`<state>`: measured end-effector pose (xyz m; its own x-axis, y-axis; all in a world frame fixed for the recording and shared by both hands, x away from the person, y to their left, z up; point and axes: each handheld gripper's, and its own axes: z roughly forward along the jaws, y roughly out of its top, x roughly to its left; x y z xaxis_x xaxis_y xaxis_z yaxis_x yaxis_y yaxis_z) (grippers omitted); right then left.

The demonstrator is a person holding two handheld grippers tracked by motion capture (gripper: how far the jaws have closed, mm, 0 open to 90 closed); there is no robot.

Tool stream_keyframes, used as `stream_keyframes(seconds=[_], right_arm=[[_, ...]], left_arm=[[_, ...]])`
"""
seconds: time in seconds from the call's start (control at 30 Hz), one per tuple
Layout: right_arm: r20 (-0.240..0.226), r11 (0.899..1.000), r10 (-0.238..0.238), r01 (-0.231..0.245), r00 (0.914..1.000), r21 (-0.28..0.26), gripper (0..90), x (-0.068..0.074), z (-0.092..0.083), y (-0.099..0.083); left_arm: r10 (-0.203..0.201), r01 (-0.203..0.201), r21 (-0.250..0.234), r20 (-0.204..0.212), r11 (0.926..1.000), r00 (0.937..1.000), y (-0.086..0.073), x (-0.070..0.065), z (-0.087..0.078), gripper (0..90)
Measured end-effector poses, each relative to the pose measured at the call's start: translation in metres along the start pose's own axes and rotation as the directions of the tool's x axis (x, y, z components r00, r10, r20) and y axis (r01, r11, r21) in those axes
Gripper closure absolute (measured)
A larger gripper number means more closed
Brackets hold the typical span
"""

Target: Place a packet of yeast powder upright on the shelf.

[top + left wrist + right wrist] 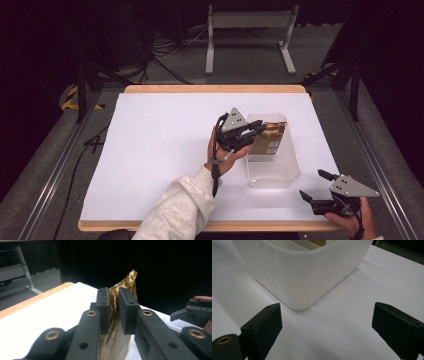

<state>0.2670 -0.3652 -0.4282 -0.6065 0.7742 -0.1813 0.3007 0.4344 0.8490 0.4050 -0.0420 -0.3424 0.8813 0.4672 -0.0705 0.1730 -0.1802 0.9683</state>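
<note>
With our right gripper (314,188) idle, fingers wide apart on the surface (160,150), we risk the gold packet (117,302) slipping crooked into the clear bin (272,170) if our left gripper's (113,312) fingers, pinching it over the bin, loosen early.

left claw (258,131) nearly closed, right claw (312,186) wide open, low by the near edge
</note>
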Motion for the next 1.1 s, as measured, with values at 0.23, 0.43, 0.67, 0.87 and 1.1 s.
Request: stream_keyframes(seconds=[0.23,0.43,0.67,0.87,1.1], right_arm=[[-0.002,1.0,-0.006,0.006,1.0,0.009,10.1,0.001,0.001,0.0],[-0.004,1.0,-0.001,0.001,1.0,0.004,10.1,0.0,0.001,0.0],[-0.005,1.0,-0.008,0.008,1.0,0.009,10.1,0.002,0.002,0.001],[-0.013,1.0,0.002,-0.002,0.9999,0.01,10.5,0.001,0.002,0.0],[-0.017,1.0,0.001,0.0,0.9999,0.008,11.1,0.001,0.002,0.0]], left_arm=[[0.048,-0.048,-0.046,0.006,0.9978,0.9988,0.008,0.003,-0.017,71.3],[0.082,-0.081,-0.03,0.006,0.9962,0.9967,0.01,0.005,-0.036,59.6],[0.13,-0.129,0.028,-0.022,0.9912,0.9913,0.004,0.0,-0.052,42.3],[0.169,-0.164,0.091,-0.046,0.9822,0.9845,-0.008,-0.006,-0.065,31.0],[0.213,-0.197,0.175,-0.078,0.9645,0.9739,-0.025,0.0,-0.08,21.3]])
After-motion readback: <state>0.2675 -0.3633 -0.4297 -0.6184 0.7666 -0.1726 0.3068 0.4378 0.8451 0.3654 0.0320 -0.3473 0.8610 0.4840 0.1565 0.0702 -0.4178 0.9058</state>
